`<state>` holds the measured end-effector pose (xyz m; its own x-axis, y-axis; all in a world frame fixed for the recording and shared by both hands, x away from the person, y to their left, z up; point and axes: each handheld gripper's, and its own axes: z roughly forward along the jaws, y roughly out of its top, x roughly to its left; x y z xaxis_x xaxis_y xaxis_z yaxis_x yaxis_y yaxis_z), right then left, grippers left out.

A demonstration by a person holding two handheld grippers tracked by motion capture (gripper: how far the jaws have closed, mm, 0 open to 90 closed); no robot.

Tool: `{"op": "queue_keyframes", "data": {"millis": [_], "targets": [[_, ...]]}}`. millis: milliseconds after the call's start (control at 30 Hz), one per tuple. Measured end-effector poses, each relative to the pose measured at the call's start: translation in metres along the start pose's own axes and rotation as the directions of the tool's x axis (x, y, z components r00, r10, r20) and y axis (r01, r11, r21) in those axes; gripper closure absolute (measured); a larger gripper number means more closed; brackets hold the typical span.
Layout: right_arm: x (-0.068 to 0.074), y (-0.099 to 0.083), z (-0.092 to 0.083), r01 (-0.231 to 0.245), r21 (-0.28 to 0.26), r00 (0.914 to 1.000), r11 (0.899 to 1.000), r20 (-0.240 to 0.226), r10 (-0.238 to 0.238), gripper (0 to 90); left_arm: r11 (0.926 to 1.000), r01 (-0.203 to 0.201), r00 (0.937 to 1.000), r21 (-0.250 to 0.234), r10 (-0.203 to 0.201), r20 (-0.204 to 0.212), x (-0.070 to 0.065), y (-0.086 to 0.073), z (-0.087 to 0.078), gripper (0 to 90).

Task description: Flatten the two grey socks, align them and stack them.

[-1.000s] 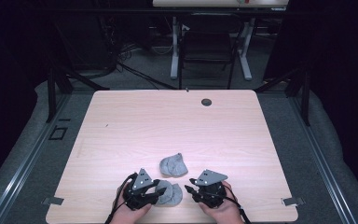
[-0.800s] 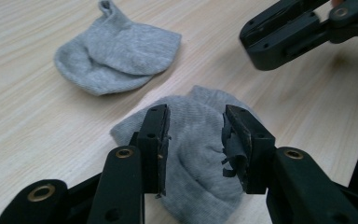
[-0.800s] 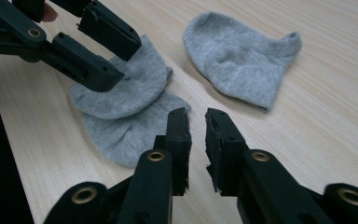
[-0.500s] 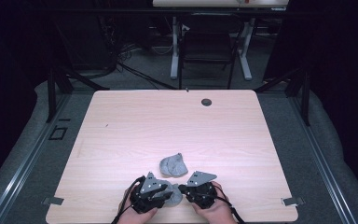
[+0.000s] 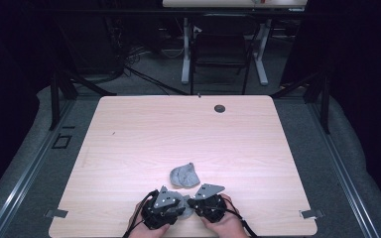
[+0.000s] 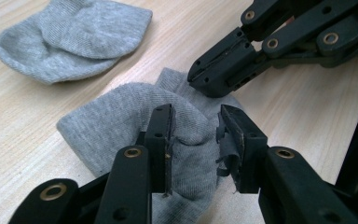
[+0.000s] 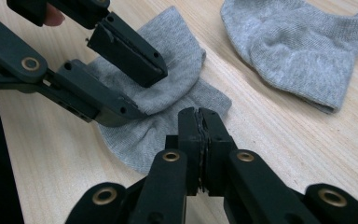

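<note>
Two grey socks lie on the wooden table (image 5: 178,129). The far sock (image 5: 184,175) (image 6: 70,37) (image 7: 298,46) lies flat and untouched. The near sock (image 5: 185,203) (image 6: 107,126) (image 7: 177,51) is bunched between my two grippers at the table's front edge. My left gripper (image 5: 180,208) (image 6: 193,135) (image 7: 151,93) has just been closing. Its half-spread jaws squeeze a raised hump of this sock. My right gripper (image 5: 191,204) (image 7: 199,114) (image 6: 198,81) has just been closing too. Its jaws now meet on the sock's edge.
Both hands rest near the table's front edge. A dark round hole (image 5: 220,108) sits near the far edge. Behind the table stand a chair (image 5: 221,54) and the legs of another desk.
The two grippers have drawn closer together over the near sock. The right jaws went from apart to shut at the sock's edge. The far sock has not moved.
</note>
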<state>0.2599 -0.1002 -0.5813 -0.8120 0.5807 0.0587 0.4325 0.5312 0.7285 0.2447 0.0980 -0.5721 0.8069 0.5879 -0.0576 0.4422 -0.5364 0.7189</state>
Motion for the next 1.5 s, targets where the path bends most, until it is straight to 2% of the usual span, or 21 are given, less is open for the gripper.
{"op": "queue_keyframes", "data": {"millis": [200, 500, 533, 767, 1167, 1300, 1500], "targets": [[0.000, 0.000, 0.000, -0.001, 0.003, 1.0000, 1.000, -0.001, 0.001, 88.7, 0.9999, -0.012, 0.9999, 0.008, 0.013, -0.006, -0.001, -0.001, 0.001, 71.2], [0.000, -0.001, 0.000, 0.011, 0.001, 0.9999, 1.000, 0.005, -0.011, 89.0, 0.9997, -0.022, 0.9997, 0.008, 0.022, -0.014, 0.000, -0.001, -0.001, 84.5], [0.000, -0.001, 0.000, 0.011, 0.001, 0.9999, 1.000, 0.005, -0.011, 89.1, 0.9995, -0.030, 0.9995, 0.013, 0.030, -0.013, 0.000, 0.000, -0.002, 85.0], [0.001, -0.001, 0.000, 0.006, -0.002, 0.9999, 1.000, 0.010, -0.006, 89.2, 0.9997, -0.023, 0.9997, -0.008, 0.023, -0.013, 0.003, 0.002, -0.008, 85.9], [-0.003, -0.002, -0.005, -0.016, 0.014, 0.9992, 1.000, 0.036, 0.016, 89.2, 0.9983, 0.020, 0.9988, -0.054, -0.022, -0.043, 0.017, 0.002, -0.028, 85.8], [-0.005, -0.004, -0.007, -0.026, 0.010, 0.9987, 1.000, 0.045, 0.025, 89.2, 0.9973, 0.045, 0.9982, -0.057, -0.047, -0.037, 0.024, 0.001, -0.031, 85.6], [-0.008, -0.007, -0.012, -0.029, 0.026, 0.9977, 0.999, 0.061, 0.027, 89.2, 0.9955, 0.059, 0.9971, -0.075, -0.062, -0.045, 0.025, 0.000, -0.036, 85.4]]}}
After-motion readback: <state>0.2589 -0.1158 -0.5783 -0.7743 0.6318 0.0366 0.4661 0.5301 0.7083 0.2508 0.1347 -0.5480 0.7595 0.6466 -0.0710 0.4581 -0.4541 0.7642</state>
